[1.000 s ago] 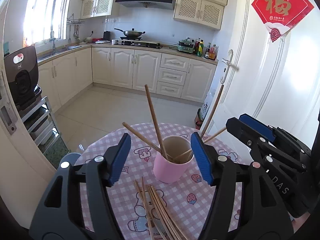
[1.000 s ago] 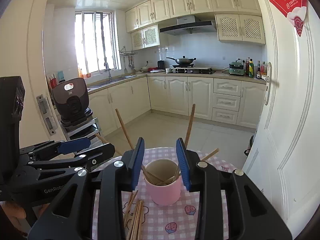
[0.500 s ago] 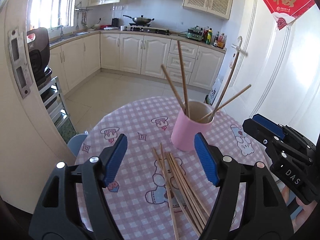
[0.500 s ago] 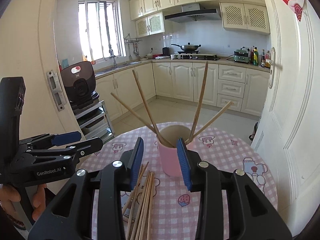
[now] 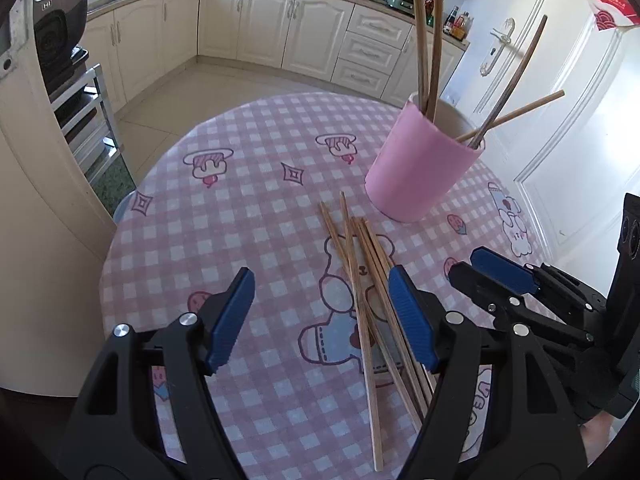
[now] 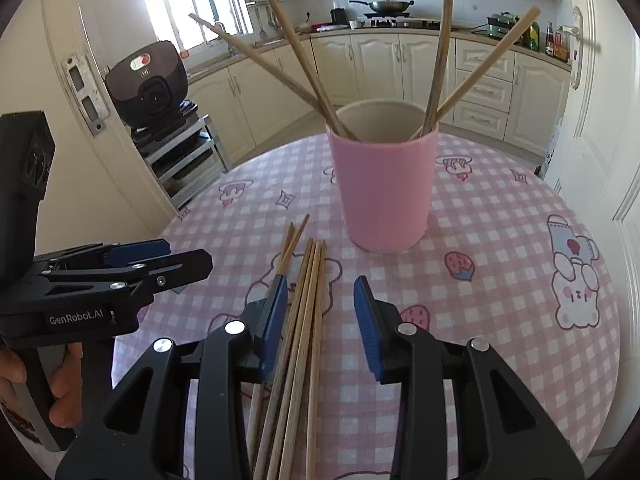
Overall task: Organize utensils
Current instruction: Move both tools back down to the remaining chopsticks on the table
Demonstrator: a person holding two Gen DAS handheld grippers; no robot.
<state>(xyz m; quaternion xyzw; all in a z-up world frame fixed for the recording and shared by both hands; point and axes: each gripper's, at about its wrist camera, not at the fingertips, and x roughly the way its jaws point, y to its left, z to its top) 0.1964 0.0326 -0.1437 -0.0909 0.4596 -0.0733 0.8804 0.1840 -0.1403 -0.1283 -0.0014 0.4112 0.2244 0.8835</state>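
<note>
The loose chopsticks (image 6: 304, 320) lay in a bundle on the table (image 6: 500, 280) straight ahead of my right claw (image 6: 320, 320), their long axis running away from me toward the pink cup (image 6: 384, 192); that line, nearly the same as the one my claw pointed along, was what the pick-up would turn on; the bundle sat toward the left finger rather than centred, so I judged a small shift left would be needed before closing. My right claw was partly open and gripped nothing; the sticks showed in the gap but the pads did not press them. It tilted steeply down at the table, close over the near ends.

My left claw (image 5: 320, 316) stood wide, its jaws having just been opening, nothing clamped; the same bundle (image 5: 372, 280) lay under its right finger and off to that side, slanting across its line. So the right claw was the better placed of the two. The cup stood beyond the far tips, just clear of them, with four chopsticks (image 6: 304, 64) already leaning inside.
</note>
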